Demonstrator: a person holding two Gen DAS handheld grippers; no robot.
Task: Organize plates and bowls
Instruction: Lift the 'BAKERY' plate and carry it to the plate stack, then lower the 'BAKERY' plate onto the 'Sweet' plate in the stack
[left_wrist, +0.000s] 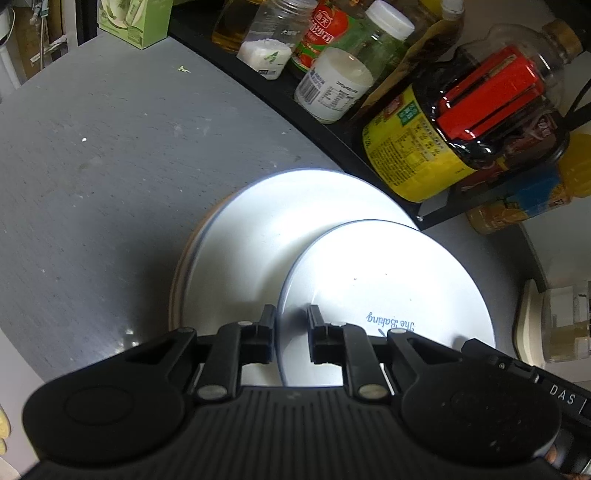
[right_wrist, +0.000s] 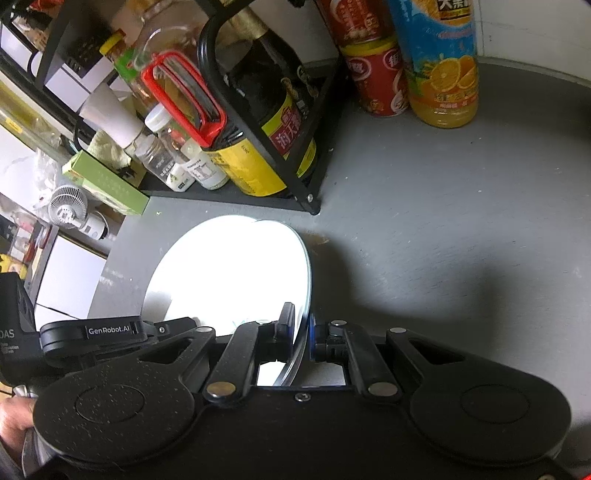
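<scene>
Left wrist view: grey speckled counter (left_wrist: 110, 166) beside black condiment rack (left_wrist: 295, 122); both hand-held grippers pinch the small plate (left_wrist: 388, 280).

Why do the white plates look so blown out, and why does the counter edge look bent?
Left wrist view: glare washes out the large plate; the small plate keeps its blue lettering. Right wrist view: the plate is pure white, with a dark shadow on the counter beside it. Both views: fisheye lenses bend straight edges.

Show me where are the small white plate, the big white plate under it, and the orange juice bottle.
small white plate (left_wrist: 388, 280): left wrist view, bare centre.
big white plate (left_wrist: 258, 236): left wrist view, uncovered left part.
orange juice bottle (right_wrist: 443, 66): right wrist view, label.
</scene>
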